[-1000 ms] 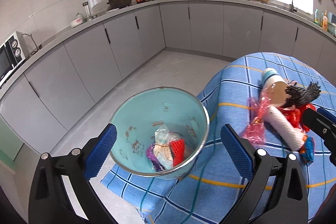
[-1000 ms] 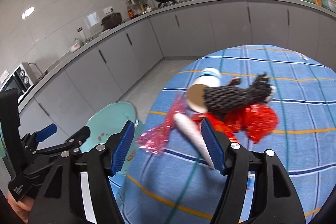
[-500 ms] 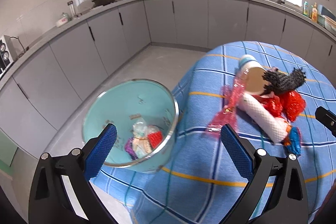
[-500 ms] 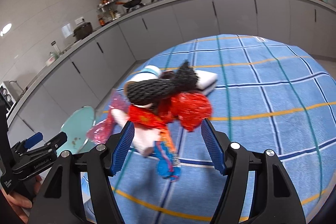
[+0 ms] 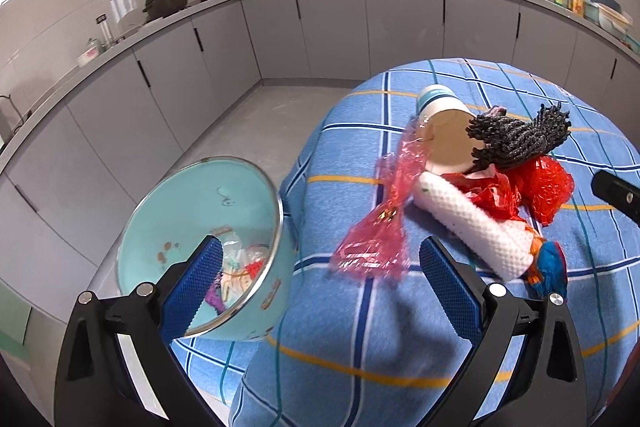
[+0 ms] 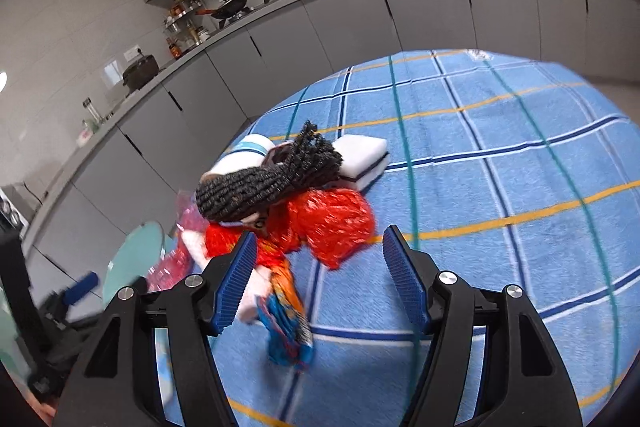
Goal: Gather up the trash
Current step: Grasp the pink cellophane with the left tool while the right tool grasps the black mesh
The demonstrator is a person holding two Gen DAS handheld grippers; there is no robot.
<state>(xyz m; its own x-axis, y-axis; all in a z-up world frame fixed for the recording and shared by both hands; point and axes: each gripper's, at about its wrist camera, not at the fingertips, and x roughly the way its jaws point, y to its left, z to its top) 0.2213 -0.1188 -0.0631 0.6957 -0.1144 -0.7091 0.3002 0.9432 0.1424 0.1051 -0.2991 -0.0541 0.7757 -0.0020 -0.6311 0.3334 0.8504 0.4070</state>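
Scene: a worktop (image 6: 500,155) under a blue checked cloth, with a trash pile near its left edge and a teal bin (image 5: 192,211) just off that edge, lower than the cloth.
Trash pile: red plastic bag (image 6: 336,223), black foam net (image 6: 268,183), paper cup (image 5: 444,143) lying on its side, white foam sleeve (image 5: 472,223), pink cellophane wrapper (image 5: 380,227), blue-orange wrapper (image 6: 288,323); all touching or overlapping. A white sponge block (image 6: 364,155) lies against the far side of the pile.
Bin contents: a few crumpled wrappers at the bottom; the task looks partly done.
Left claw (image 5: 316,283): released, jaws wide, empty, straddling the bin rim and the worktop's left edge.
Right claw (image 6: 316,279): released, jaws wide, empty, poised just before the red plastic bag.
Step in hand (judged): pick the next piece from the pile with the right claw.
Advice: bring the pads down around one bunched fold of the red plastic bag; close fully, since film slips; lift slowly so the foam net resting on top slides off and does not get dragged off the worktop.
Risk: the paper cup may roll toward the left edge.
Writing: none legible; marks on the bin wall and printing on the wrappers are too blurred to read.
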